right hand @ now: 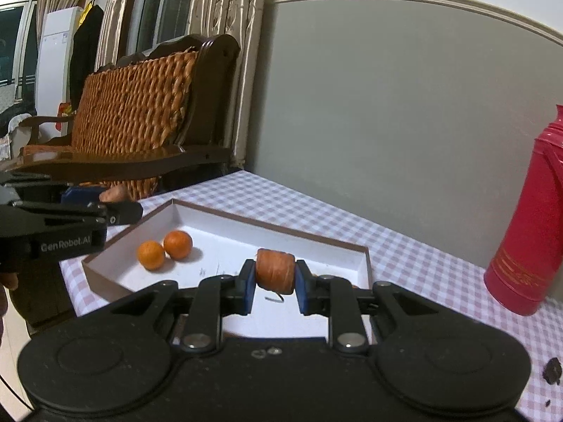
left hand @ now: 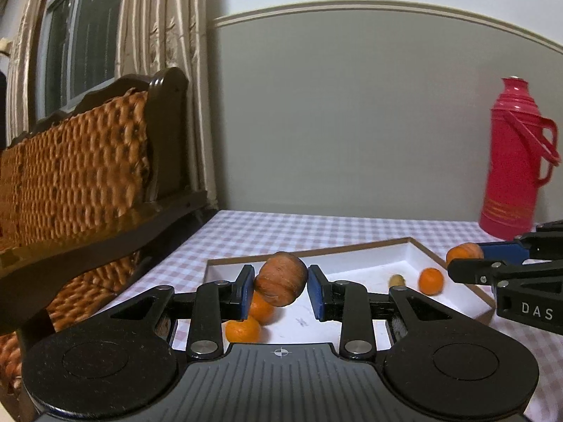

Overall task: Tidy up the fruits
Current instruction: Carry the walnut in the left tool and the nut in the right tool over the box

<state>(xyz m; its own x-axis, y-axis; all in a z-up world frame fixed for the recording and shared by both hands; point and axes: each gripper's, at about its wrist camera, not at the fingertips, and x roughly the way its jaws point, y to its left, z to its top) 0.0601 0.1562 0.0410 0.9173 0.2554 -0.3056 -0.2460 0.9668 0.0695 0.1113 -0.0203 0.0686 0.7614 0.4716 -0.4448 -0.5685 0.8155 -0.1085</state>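
My left gripper (left hand: pixel 280 286) is shut on a wrinkled brown-orange fruit (left hand: pixel 280 279), held above the near left corner of the white box (left hand: pixel 352 274). Two small oranges (left hand: pixel 253 316) lie in the box just below it, and another orange (left hand: pixel 430 280) and a small brownish fruit (left hand: pixel 397 280) lie further right. My right gripper (right hand: pixel 274 286) is shut on a similar wrinkled orange fruit (right hand: pixel 275 271), held over the white box (right hand: pixel 228 235). Two small oranges (right hand: pixel 164 249) sit in the box's left part. The left gripper with its fruit shows at the left edge (right hand: pixel 112 193).
A red thermos (left hand: pixel 513 161) stands on the checkered tablecloth (left hand: pixel 267 232) at the right, also in the right wrist view (right hand: pixel 527 221). A dark wooden chair with a woven back (left hand: pixel 77 176) stands left of the table. A grey wall is behind.
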